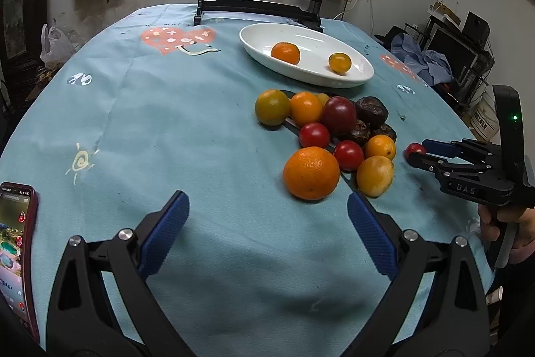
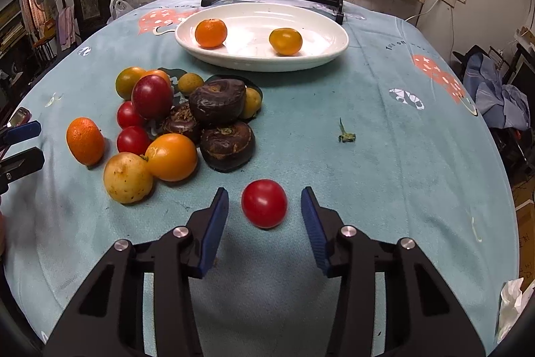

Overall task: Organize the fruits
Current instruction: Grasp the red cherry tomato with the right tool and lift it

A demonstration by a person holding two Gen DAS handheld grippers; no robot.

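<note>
A little red tomato sits by itself on the blue tablecloth, near the person and a bit to the right of the big fruit pile. The right gripper is down around it, one blue pad on each side. There is a gap on both sides, so the pads are not touching it. The jaws are part way in but nothing is held.

The left gripper hangs wide apart over bare cloth, close to the big orange at the near end of the pile. It holds nothing.

The white dish is at the far side of the table, in front of a dark stand with a round picture. Two orange fruits lie in it, well apart from each other. Most of the fruit is on the cloth.

I think the job right now is picking up the lone tomato. Next, the pads need to press in gently, because a tomato is soft and round and could roll away or squish. Then it needs lifting and carrying over the pile to the dish.
</note>
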